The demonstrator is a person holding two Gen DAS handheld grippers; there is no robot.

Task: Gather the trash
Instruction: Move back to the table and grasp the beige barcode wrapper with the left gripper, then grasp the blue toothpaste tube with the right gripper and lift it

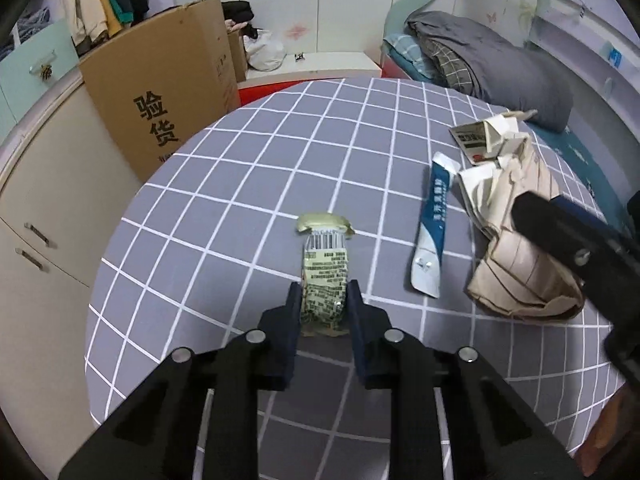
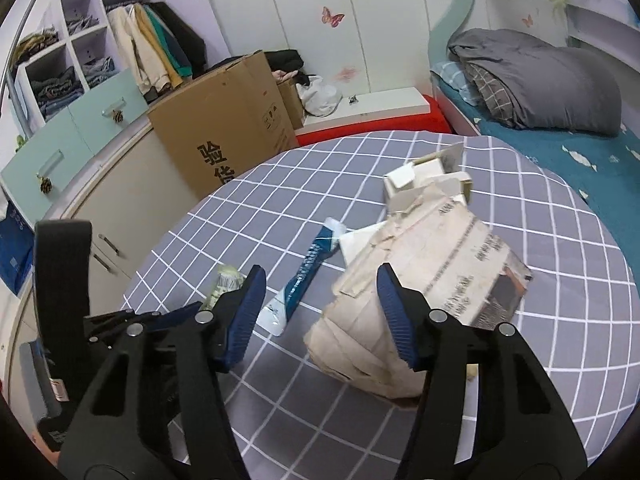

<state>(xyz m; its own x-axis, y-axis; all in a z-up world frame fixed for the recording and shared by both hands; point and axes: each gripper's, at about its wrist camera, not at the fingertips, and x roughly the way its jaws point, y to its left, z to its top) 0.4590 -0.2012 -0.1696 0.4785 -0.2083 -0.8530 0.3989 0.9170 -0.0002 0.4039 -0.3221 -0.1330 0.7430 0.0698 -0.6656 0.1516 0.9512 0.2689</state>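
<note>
On the grey checked cloth (image 1: 280,152), the left gripper (image 1: 323,294) has its ribbed blue pads pinched on a crinkly pale-green wrapper (image 1: 325,264) printed with a barcode. The right gripper (image 2: 322,280) stands half-wide around the creased beige paper bag (image 2: 420,272), seemingly not yet pressing it. A glossy blue-and-white sachet (image 1: 431,228) lies flat between them, beside crumpled white cartons (image 1: 492,140).

Left gripper (image 1: 323,294) seemingly pinching green wrapper (image 1: 325,270)
</note>
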